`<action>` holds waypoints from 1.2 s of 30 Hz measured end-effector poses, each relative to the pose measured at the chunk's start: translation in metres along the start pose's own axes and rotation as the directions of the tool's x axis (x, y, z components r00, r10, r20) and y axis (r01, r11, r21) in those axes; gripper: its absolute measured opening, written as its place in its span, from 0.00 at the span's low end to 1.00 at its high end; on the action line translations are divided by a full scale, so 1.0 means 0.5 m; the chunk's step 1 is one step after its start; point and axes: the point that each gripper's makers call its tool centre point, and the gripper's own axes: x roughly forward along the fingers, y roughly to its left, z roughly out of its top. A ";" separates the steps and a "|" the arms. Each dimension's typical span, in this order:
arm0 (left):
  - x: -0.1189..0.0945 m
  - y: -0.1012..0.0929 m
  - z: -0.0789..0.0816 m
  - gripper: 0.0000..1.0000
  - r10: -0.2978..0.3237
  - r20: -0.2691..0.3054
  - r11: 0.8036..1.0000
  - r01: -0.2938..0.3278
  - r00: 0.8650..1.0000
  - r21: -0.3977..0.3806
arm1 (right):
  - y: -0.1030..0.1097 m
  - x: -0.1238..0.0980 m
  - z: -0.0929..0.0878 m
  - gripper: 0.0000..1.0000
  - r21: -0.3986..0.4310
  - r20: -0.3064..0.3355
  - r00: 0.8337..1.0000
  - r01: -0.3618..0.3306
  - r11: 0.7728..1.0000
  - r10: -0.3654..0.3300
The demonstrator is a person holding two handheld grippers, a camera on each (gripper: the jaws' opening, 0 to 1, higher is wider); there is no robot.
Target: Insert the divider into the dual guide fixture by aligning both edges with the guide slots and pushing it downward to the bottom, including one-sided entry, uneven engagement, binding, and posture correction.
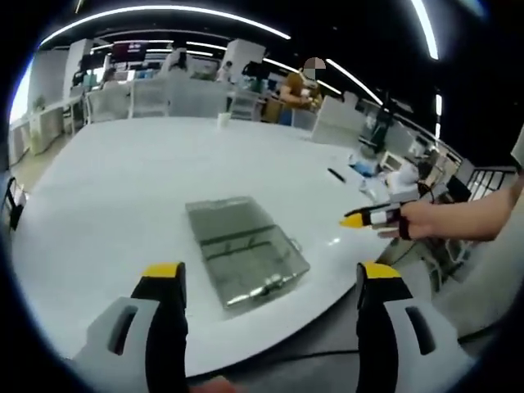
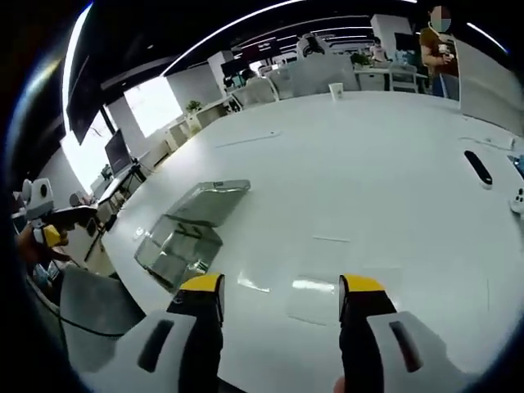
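A clear, see-through guide fixture [image 1: 246,250] lies on the white table [image 1: 123,188] near its front edge. My left gripper [image 1: 270,274] hovers just short of it, jaws open with nothing between them. The right gripper [image 1: 368,219], held in a hand, comes in from the right beside the fixture. In the right gripper view the fixture [image 2: 184,233] sits left of my open right gripper [image 2: 282,286]. A faint clear flat sheet [image 2: 327,299], perhaps the divider, lies on the table between the jaws. The left gripper [image 2: 49,225] shows at the far left edge.
A black pen-like object [image 2: 479,168] and small white items [image 2: 517,201] lie at the table's right side. A white cup [image 1: 223,119] stands at the far edge. Chairs and a person [image 1: 299,86] are beyond the table. A dark cable [image 1: 286,356] runs below the near edge.
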 end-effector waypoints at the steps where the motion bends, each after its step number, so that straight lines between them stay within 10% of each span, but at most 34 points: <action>1: 0.003 -0.002 -0.001 0.83 -0.008 -0.006 1.000 0.008 1.000 0.011 | -0.002 0.003 0.000 0.54 0.004 -0.004 1.000 0.002 1.000 -0.002; 36: 0.011 0.013 -0.028 0.83 -0.024 -0.033 1.000 0.024 0.999 -0.006 | -0.070 0.105 -0.031 0.39 -0.050 -0.133 0.985 0.109 0.993 -0.115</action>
